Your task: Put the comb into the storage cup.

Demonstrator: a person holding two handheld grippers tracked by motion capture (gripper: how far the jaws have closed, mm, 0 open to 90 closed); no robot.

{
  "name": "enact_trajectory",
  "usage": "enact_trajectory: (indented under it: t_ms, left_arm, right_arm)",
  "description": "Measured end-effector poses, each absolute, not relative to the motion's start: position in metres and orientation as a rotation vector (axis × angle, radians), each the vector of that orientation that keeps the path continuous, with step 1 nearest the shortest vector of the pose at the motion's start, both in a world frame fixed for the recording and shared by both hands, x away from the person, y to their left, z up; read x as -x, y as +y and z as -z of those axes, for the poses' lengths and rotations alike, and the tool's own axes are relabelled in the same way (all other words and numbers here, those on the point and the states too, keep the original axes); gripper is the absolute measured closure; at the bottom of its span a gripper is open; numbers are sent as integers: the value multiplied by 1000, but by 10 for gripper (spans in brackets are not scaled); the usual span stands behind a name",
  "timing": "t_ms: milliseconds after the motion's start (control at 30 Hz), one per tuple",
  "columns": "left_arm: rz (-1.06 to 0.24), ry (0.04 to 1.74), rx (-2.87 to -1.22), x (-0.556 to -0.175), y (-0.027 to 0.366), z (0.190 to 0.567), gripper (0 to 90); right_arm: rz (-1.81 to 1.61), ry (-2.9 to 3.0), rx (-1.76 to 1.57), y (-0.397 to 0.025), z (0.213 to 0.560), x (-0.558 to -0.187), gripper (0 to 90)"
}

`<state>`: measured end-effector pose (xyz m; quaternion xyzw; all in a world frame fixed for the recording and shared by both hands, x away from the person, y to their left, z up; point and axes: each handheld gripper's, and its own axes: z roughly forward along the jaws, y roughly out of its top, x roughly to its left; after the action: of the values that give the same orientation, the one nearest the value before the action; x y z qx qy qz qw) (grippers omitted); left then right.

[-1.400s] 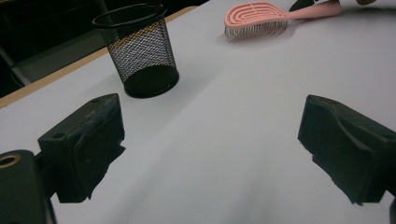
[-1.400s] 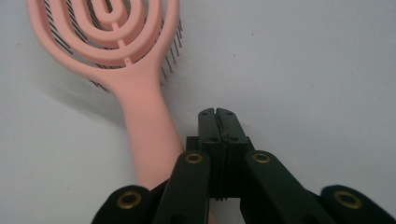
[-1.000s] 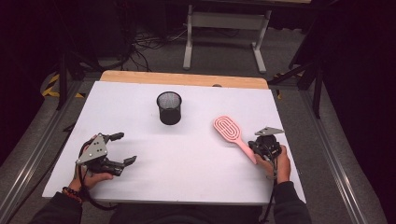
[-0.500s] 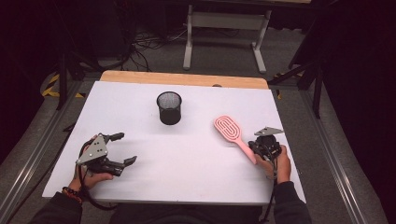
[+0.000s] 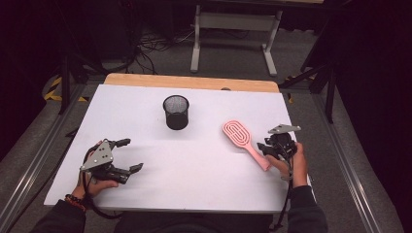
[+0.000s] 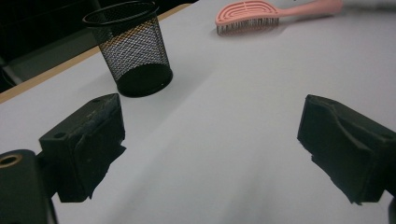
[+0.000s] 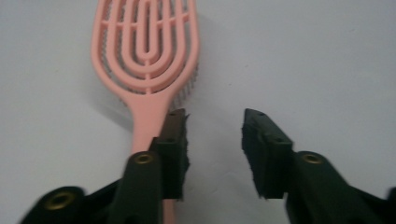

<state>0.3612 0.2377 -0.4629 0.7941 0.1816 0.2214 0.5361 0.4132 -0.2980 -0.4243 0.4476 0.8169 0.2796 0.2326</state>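
While lying flat, pink hairbrush (image 5: 244, 141) points head away, handle nearward.

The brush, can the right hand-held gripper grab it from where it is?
Probably yes. The right hand-held gripper is open right at the brush, with one jaw over the handle, which lies beside the gap, not in it. Nothing blocks it; a small sideways shift should bring the handle between the jaws.

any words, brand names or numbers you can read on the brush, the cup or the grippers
None can be read in these views.
Pink plastic vented hairbrush: no lettering shows on its back.
Black wire-mesh cup: plain mesh, no label.
Left gripper and right gripper: no markings.
White table: blank.
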Motion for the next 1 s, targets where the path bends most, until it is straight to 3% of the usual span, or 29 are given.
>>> enact_trajectory:
  t_ms: [167,467,533,833,1000]
  left_arm:
    - [-524,436,-1891,-361,237,463,81]
    - [-521,432,-1910,-362,236,464,78]
    - [-519,436,-1906,-362,236,465,78]
    - [-514,434,-1914,-363,235,466,78]
    - [-510,433,-1916,-363,235,466,78]
  right_arm:
    - [-705,2313,-1238,-286,421,-424,269]
    - [-588,2427,-1264,-275,425,-442,148]
    - [-573,2446,-1262,-273,427,-445,162]
    - [-459,2549,-1193,-259,436,-454,372]
    - [-498,2578,-1185,-257,437,-456,550]
